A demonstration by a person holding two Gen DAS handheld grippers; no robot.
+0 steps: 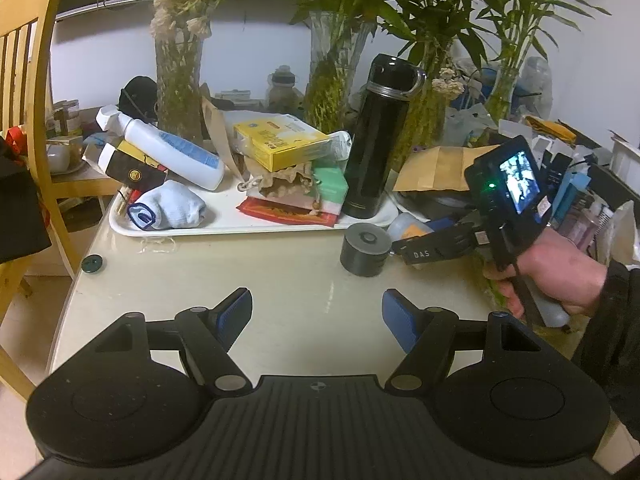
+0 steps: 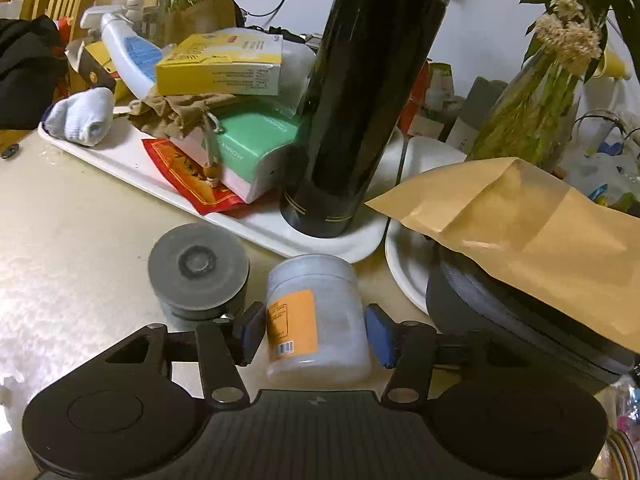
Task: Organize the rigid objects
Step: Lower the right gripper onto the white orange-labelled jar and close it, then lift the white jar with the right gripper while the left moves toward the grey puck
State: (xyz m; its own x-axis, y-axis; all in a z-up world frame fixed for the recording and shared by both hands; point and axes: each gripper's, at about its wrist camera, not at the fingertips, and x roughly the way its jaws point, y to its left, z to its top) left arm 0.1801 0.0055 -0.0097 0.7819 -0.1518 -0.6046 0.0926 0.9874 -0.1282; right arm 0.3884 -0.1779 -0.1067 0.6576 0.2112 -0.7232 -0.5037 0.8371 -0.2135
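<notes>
A frosted plastic jar (image 2: 320,320) with an orange label stands on the beige table (image 1: 280,288) just in front of the white tray (image 2: 332,246). My right gripper (image 2: 316,332) is around it, blue pads against both sides. A grey round container (image 2: 198,276) sits close to the jar's left. A tall black flask (image 2: 352,120) stands on the tray's near corner. The tray also holds a yellow box (image 1: 284,142), a white spray bottle (image 1: 176,148) and a rolled sock (image 1: 168,206). My left gripper (image 1: 316,316) hangs open over bare table, nothing between its fingers.
A brown paper bag (image 2: 520,224) lies over a dark round case (image 2: 500,312) and a white plate (image 2: 404,268) right of the jar. Glass vases with plants (image 1: 178,80) line the back. A wooden chair (image 1: 32,80) stands at the left edge.
</notes>
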